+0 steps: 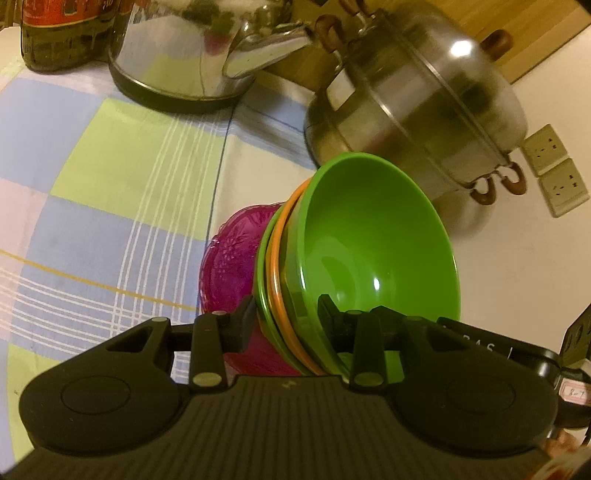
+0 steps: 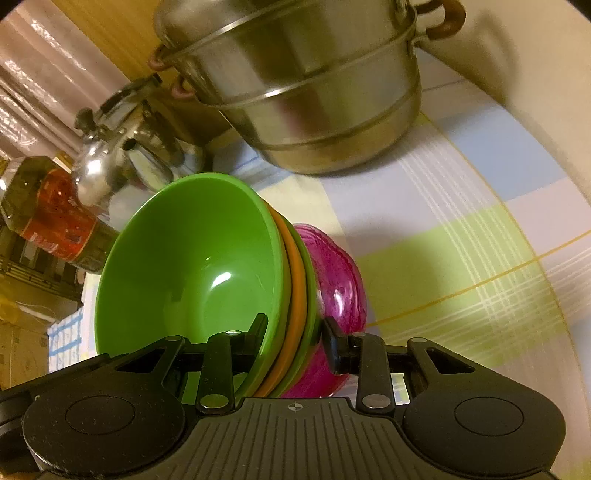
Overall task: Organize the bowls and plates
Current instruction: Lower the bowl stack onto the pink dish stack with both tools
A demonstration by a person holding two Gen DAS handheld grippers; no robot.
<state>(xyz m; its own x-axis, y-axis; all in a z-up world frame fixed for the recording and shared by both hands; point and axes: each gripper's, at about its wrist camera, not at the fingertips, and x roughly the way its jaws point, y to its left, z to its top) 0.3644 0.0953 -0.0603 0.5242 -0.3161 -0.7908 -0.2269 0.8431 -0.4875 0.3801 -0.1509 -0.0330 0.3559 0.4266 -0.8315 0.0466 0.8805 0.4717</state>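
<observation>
A nested stack of bowls is held on edge above the checked tablecloth: a green bowl (image 1: 373, 240) on top, an orange bowl (image 1: 275, 280) and another green one under it, and a magenta patterned dish (image 1: 229, 258) at the bottom. My left gripper (image 1: 286, 317) is shut across the rims of the stack, one finger inside the green bowl, the other against the magenta dish. My right gripper (image 2: 295, 332) clamps the same stack (image 2: 192, 258) from the opposite side, with the magenta dish (image 2: 336, 280) on its right.
A steel steamer pot (image 1: 417, 107) with brown handles and a steel kettle (image 1: 192, 55) stand close behind the stack. A dark bottle with a red label (image 1: 62, 33) stands at the far left. Wall sockets (image 1: 554, 170) are on the right wall. The checked tablecloth (image 1: 110, 184) spreads left.
</observation>
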